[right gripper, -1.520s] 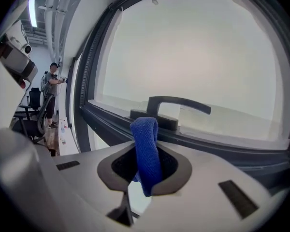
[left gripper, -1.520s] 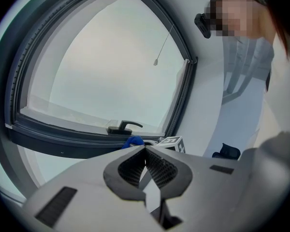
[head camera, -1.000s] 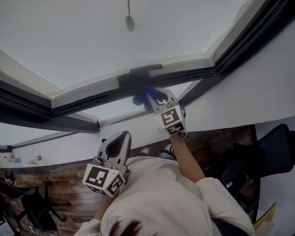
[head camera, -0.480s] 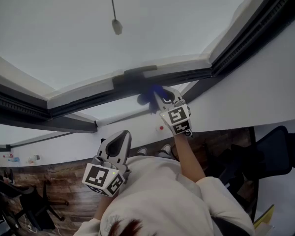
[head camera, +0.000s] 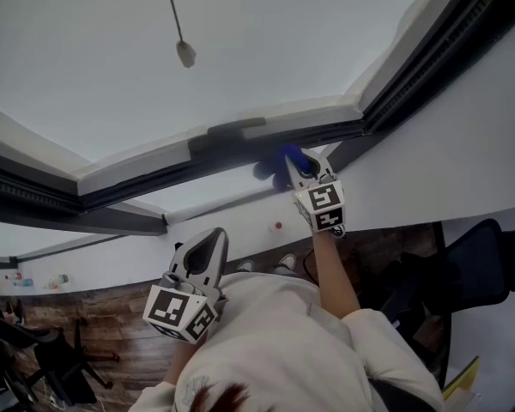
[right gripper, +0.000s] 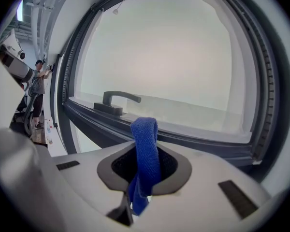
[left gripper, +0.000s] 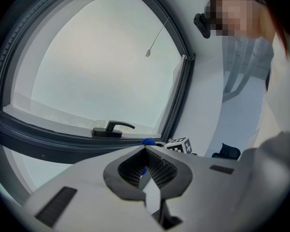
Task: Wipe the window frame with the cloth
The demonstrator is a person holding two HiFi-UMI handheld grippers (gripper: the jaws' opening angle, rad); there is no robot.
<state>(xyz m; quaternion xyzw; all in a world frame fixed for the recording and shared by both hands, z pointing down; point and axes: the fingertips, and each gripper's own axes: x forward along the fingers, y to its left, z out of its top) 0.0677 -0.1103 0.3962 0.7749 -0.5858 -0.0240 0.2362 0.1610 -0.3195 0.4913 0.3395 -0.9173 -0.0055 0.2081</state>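
Observation:
A blue cloth [right gripper: 145, 151] is pinched between the jaws of my right gripper [right gripper: 144, 153], its folded end sticking up past them. In the head view that gripper [head camera: 295, 160] presses the cloth [head camera: 287, 155] against the dark lower bar of the window frame [head camera: 154, 172], to the right of the window handle [head camera: 230, 133]. The handle [right gripper: 117, 100] sits left of the cloth in the right gripper view. My left gripper [head camera: 215, 237] hangs lower, away from the frame, jaws together with nothing in them. Its own view shows its jaws [left gripper: 145, 150] closed below the handle [left gripper: 111, 128].
A pull cord with a knob [head camera: 185, 54] hangs in front of the pane. The frame's right upright [head camera: 429, 54] meets the bar near the cloth. Dark office chairs [head camera: 485, 264] stand on the wood floor below. A person [right gripper: 37, 81] stands far off at the left.
My right gripper has slid the cloth rightward along the lower frame bar, away from the handle. The left gripper has stayed where it was.

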